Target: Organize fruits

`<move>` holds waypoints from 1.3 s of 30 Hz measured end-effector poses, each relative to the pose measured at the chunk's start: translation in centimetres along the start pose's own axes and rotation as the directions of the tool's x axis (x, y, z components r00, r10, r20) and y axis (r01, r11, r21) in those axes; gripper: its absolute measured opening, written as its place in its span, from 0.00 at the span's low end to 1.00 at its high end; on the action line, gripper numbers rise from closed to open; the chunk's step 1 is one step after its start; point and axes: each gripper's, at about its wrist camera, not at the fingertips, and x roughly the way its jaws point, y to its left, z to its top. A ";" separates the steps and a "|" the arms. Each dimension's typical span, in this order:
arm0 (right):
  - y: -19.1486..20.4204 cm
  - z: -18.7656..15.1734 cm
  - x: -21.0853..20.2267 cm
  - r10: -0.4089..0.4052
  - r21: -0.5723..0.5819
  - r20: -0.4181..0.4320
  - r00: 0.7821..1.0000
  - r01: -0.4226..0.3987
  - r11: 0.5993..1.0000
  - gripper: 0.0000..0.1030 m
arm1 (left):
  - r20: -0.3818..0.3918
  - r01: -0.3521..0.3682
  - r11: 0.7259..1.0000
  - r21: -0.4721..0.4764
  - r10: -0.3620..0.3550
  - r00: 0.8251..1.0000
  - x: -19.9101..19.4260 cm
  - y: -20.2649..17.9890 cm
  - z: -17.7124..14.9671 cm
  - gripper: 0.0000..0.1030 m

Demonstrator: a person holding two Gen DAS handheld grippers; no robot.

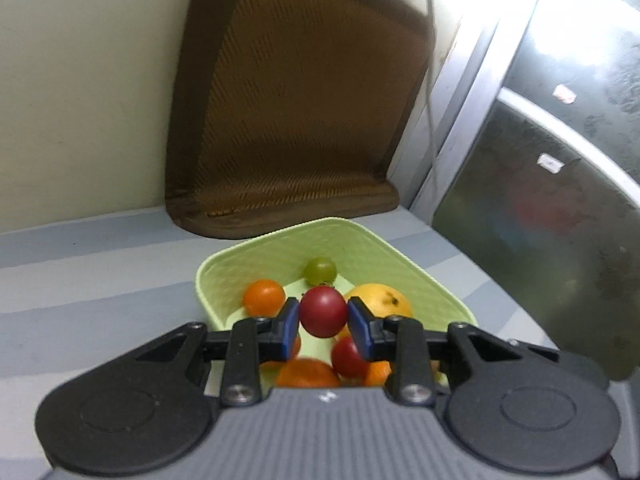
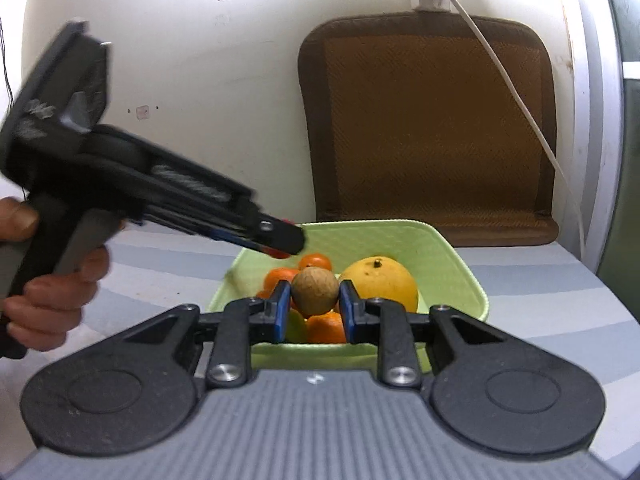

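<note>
My left gripper is shut on a dark red round fruit and holds it above the light green basket. In the basket lie an orange, a green fruit, a large yellow fruit, another red fruit and more oranges below. My right gripper is shut on a brown round fruit over the near side of the same basket, next to the yellow fruit. The left gripper also shows in the right wrist view, over the basket's far left rim.
A brown woven mat leans against the cream wall behind the basket. A white cable hangs from a wall socket. A grey-framed dark panel stands at the right. The basket sits on a grey-striped surface.
</note>
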 end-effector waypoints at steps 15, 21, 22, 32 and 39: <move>-0.2 -1.1 -2.7 -0.030 0.063 0.097 0.995 0.024 0.998 0.32 | 0.088 -0.030 0.998 -0.049 0.034 0.996 -3.9 0.4 -0.7 0.36; -0.4 -2.1 -5.0 -0.039 0.158 0.111 0.993 0.021 0.987 0.32 | 0.136 -0.145 0.988 -0.047 0.151 0.979 -9.1 0.5 -4.7 0.41; -0.2 -2.3 -5.5 -0.034 0.174 0.111 0.993 0.015 0.985 0.32 | 0.135 -0.174 0.984 -0.045 0.178 0.975 -9.6 0.3 -5.6 0.41; 3.4 -3.8 -7.9 0.048 0.212 0.050 0.998 -0.058 0.975 0.32 | 0.150 -0.371 0.928 -0.001 0.367 0.918 -13.2 -2.1 -10.4 0.53; 6.1 -4.6 -7.7 0.134 0.288 -0.036 0.990 -0.118 0.950 0.32 | 0.155 -0.441 0.897 -0.013 0.437 0.886 -14.7 -2.7 -12.1 0.63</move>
